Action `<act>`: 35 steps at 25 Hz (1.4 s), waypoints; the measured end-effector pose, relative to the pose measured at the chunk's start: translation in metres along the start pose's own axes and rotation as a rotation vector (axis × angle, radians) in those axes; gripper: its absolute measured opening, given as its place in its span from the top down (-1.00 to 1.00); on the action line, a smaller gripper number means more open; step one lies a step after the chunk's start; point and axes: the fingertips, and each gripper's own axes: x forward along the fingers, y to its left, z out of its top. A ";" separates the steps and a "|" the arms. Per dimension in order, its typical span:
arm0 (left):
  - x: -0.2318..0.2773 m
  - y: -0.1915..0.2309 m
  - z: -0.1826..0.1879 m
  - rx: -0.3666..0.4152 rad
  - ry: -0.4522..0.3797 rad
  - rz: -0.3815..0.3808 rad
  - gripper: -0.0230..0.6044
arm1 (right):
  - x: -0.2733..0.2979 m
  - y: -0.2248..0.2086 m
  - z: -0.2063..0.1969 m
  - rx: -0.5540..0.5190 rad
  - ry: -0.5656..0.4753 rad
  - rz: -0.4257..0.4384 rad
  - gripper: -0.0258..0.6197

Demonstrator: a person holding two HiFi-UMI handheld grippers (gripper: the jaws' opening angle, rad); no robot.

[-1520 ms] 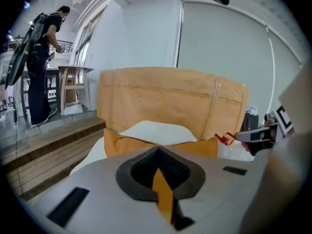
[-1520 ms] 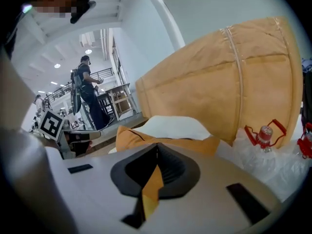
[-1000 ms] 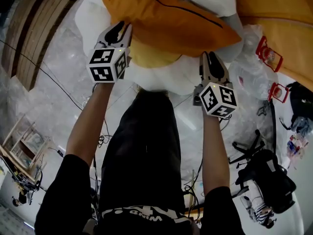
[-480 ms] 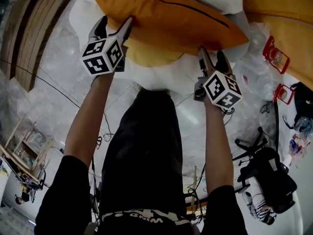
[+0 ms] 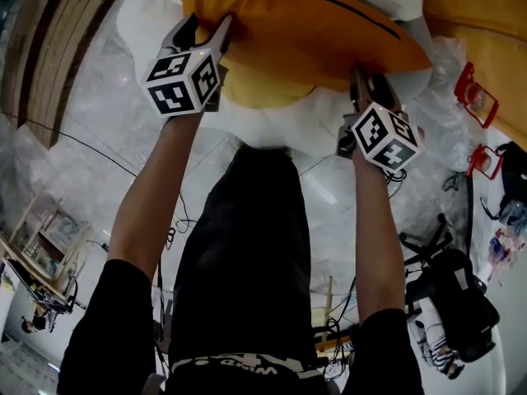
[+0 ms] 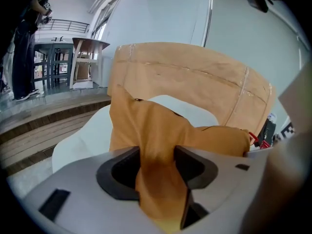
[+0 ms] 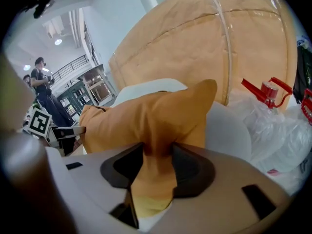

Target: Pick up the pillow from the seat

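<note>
Jaws of the left gripper [image 5: 205,31] and right gripper [image 5: 370,82], just closing, clench the near edge of the orange fabric pillow [image 5: 313,23], its long axis spanning the frame's top.

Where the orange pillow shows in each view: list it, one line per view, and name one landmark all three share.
Head view: the orange pillow spans the top centre.
Left gripper view: the pillow fills the centre, from the bottom edge up to mid-frame.
Right gripper view: the pillow sits centre, spreading left and right.
Shared landmark: the white seat under the pillow, seen left of it in the left gripper view and right of it in the right gripper view.
</note>
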 end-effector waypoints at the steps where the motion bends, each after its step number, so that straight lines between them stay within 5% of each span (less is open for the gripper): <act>1: -0.001 0.000 -0.001 -0.006 0.004 -0.004 0.23 | 0.000 -0.001 -0.001 -0.006 0.002 -0.009 0.38; 7: -0.006 -0.004 -0.013 -0.044 0.060 -0.073 0.84 | 0.001 0.005 -0.009 -0.035 0.023 -0.001 0.83; 17: -0.038 -0.011 0.004 -0.023 0.015 -0.106 0.86 | -0.022 0.015 0.005 0.024 -0.029 0.030 0.84; 29: -0.174 -0.041 0.111 -0.023 0.006 -0.087 0.86 | -0.154 0.076 0.117 -0.097 -0.061 0.104 0.84; 35: -0.261 -0.070 0.180 0.024 -0.078 -0.106 0.86 | -0.243 0.109 0.176 -0.130 -0.145 0.147 0.84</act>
